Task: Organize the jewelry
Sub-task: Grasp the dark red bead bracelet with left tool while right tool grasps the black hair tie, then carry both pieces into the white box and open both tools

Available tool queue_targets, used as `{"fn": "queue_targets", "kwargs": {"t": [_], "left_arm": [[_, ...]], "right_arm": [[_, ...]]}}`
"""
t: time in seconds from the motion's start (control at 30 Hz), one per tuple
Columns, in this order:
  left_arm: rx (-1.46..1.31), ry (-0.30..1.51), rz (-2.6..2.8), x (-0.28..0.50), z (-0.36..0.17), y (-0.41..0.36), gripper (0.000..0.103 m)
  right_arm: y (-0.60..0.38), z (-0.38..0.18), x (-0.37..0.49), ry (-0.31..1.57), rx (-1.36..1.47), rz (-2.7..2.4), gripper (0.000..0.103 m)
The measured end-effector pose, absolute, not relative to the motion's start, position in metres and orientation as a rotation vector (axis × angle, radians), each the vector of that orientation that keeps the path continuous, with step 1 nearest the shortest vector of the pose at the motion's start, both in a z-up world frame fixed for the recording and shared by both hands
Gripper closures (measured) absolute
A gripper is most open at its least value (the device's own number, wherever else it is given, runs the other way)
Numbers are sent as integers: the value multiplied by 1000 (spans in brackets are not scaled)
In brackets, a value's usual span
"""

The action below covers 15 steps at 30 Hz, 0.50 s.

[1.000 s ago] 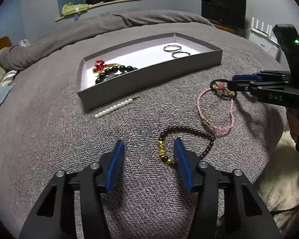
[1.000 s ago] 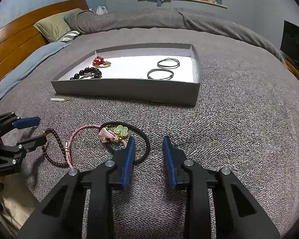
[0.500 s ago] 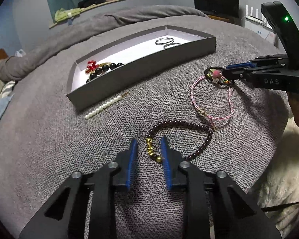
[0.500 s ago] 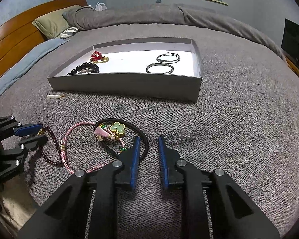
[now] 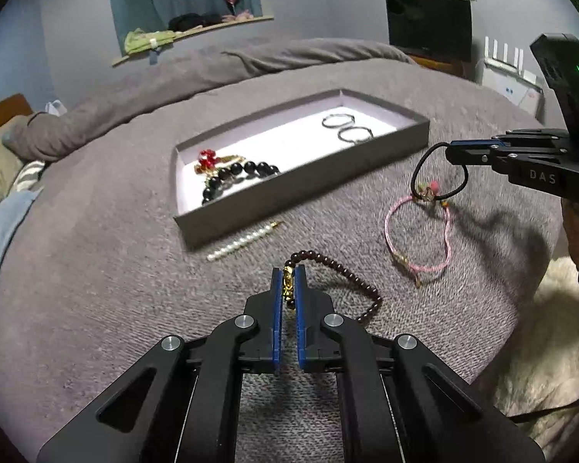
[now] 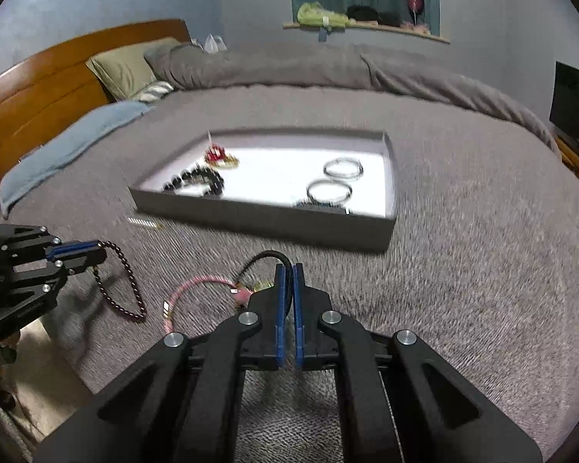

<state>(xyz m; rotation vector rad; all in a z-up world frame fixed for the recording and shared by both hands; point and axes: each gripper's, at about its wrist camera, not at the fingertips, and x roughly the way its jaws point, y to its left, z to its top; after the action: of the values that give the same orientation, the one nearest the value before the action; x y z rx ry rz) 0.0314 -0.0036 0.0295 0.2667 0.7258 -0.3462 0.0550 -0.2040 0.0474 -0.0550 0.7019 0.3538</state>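
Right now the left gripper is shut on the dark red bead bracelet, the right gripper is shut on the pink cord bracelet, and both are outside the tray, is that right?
Not quite. The right gripper is shut on the black hair tie, as the left wrist view shows; the pink cord bracelet lies on the bedspread. The left gripper does clamp the dark red bead bracelet, both outside the tray.

Left gripper (image 5: pixel 288 283) jaws clamped, low over bed; right gripper (image 6: pixel 288 276) jaws clamped, raised.
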Motion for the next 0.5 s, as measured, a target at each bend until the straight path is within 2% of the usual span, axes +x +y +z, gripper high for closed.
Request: {"fn": "queue_targets", "kwargs": {"t": [0.5], "left_arm": [[171,658,-322,60,77,28,96]], "right_arm": [[-211,88,73,590,-71,316,99]]}}
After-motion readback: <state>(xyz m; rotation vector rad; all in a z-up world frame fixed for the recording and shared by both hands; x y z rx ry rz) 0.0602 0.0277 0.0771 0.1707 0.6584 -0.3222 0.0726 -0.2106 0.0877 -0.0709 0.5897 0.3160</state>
